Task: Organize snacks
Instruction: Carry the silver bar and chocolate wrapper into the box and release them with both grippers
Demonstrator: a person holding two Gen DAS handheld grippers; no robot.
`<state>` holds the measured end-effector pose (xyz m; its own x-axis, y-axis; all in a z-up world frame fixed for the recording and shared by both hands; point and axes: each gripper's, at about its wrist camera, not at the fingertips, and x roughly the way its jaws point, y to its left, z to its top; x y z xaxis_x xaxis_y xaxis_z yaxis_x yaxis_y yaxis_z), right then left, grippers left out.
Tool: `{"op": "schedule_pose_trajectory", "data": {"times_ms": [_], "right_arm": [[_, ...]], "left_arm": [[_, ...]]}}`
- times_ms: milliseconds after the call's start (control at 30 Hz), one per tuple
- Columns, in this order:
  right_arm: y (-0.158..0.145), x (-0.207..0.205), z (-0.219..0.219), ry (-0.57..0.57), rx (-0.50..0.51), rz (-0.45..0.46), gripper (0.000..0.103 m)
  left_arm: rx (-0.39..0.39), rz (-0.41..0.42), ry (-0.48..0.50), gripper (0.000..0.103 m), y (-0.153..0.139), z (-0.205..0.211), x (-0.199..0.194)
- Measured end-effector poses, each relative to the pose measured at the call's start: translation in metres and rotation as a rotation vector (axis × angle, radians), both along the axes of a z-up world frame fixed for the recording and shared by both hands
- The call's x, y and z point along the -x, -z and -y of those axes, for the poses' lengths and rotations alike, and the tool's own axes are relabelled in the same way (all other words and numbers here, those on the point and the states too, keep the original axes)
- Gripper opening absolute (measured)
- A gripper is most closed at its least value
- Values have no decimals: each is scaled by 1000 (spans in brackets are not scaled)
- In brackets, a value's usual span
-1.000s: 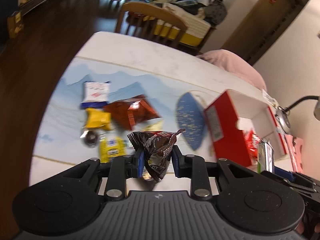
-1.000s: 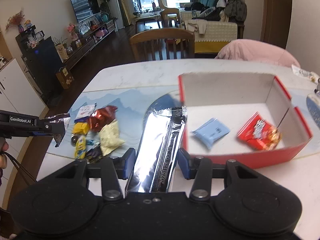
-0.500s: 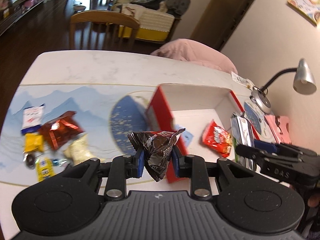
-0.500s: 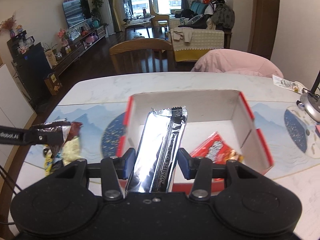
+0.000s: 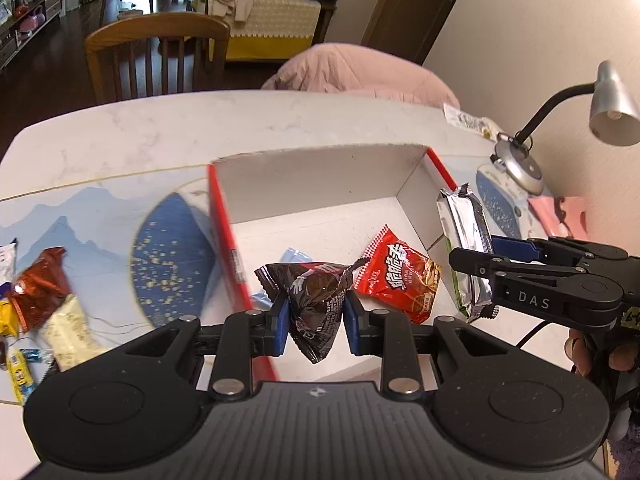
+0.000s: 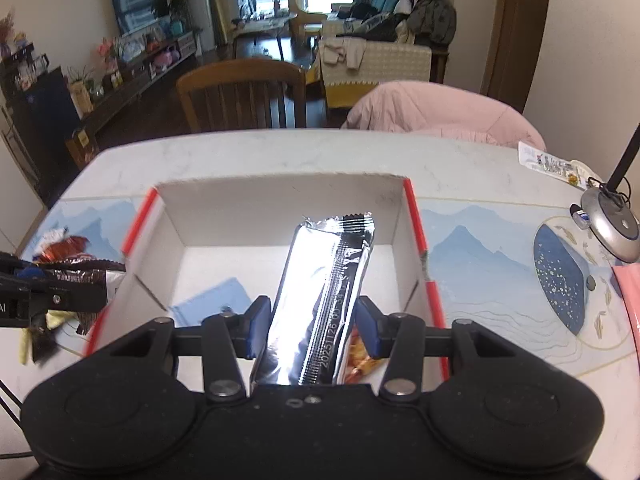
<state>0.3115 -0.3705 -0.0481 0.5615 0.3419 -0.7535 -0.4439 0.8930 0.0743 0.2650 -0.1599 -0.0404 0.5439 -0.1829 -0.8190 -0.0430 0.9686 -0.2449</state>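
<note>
Our left tool (image 5: 313,316) pinches a dark brown snack bag (image 5: 310,298) above the red box (image 5: 224,216) rim; our right tool (image 6: 312,330) clamps a silver packet (image 6: 328,292) over the box interior on the counter (image 6: 256,156).

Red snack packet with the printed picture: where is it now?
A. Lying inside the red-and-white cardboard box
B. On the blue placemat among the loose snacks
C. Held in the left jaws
A: the red snack packet lies on the floor of the red-and-white cardboard box, gripped by neither tool.
</note>
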Motion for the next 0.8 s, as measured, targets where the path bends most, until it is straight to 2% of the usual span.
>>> {"op": "schedule_pose_trajectory", "data": {"times_ms": [400,633,800], "right_arm": [[30,-31,-6,-121,71,-42,46],[42,-37,8,-139,23,-88,46],[43,-37,18,-145,-13,-106,46]], "left_arm": [[-136,-122,18,27,45,43,-61],[-190,-209,34,27,76,58,-78],[-194,-237,36,27,85,64,-82]]}}
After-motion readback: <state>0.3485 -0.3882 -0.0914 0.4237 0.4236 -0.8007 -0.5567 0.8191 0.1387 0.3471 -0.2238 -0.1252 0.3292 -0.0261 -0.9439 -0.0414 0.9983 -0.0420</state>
